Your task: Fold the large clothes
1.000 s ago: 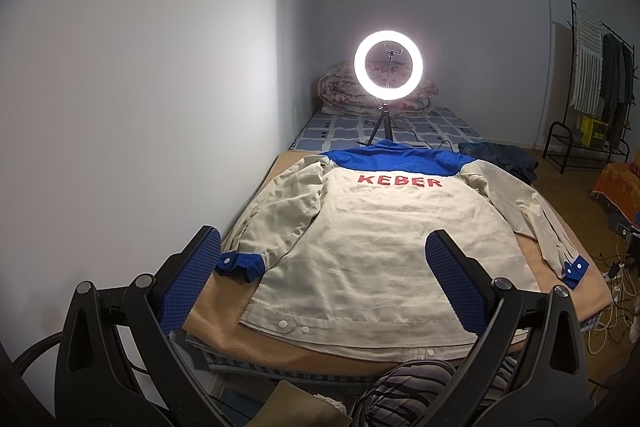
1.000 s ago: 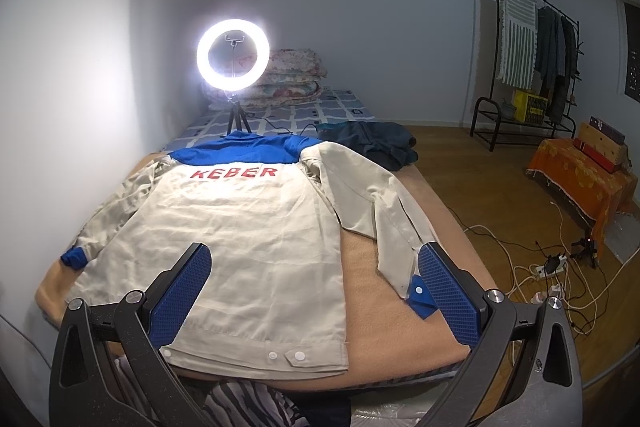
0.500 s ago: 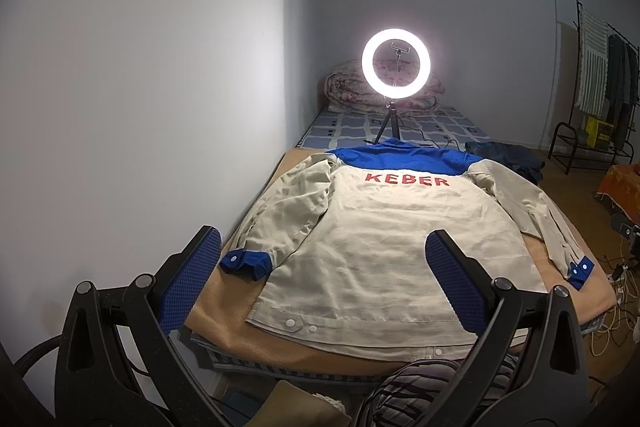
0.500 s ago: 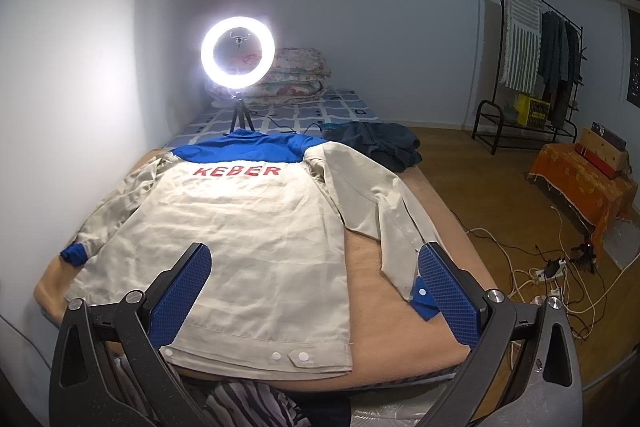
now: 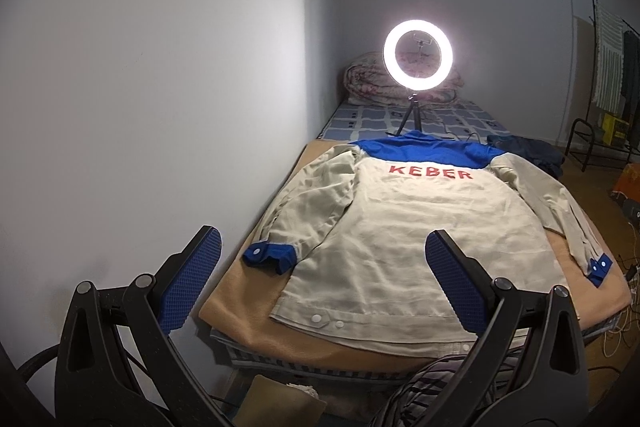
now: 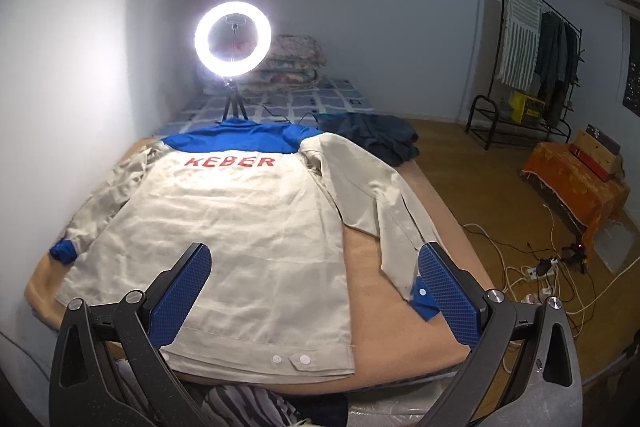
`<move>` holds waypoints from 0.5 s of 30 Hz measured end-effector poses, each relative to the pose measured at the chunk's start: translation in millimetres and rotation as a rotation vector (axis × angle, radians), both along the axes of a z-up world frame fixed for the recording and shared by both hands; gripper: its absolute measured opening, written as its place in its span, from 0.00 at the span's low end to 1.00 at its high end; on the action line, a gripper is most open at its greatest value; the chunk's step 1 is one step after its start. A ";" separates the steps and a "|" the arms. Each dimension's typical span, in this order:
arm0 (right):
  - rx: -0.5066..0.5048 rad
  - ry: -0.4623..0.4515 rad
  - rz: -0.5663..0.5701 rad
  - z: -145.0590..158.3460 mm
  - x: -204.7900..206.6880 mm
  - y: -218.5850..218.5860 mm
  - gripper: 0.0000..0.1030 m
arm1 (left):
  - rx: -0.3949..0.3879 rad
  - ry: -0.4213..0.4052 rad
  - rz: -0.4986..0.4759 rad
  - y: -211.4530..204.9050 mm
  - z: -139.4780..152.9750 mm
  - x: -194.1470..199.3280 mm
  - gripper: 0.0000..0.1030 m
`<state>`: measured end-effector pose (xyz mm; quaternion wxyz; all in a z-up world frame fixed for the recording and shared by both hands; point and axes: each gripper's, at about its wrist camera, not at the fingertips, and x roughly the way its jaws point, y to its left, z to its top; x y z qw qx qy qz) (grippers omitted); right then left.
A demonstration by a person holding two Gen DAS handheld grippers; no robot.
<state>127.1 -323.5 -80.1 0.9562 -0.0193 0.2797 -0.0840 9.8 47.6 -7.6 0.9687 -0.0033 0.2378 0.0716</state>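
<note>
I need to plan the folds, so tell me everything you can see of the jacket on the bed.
The jacket is cream, of a woven cloth that looks lightly creased, with a blue yoke and collar, blue cuffs and red letters KEBER across the upper back. It lies back up and spread flat on a tan blanket, hem toward the cameras, with white snaps on the hem tabs. Both sleeves angle down beside the body, the right one apart from it. Neither the left gripper nor the right gripper touches it; both are open.
</note>
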 end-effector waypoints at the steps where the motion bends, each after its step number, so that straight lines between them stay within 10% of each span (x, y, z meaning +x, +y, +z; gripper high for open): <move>1: -0.003 -0.002 0.002 0.0 0.7 1.2 1.00 | 0.002 0.002 0.004 2.7 -1.2 0.2 1.00; 15: -0.058 -0.024 0.116 9.0 37.7 44.7 1.00 | -0.001 0.044 0.090 36.6 -20.2 4.1 1.00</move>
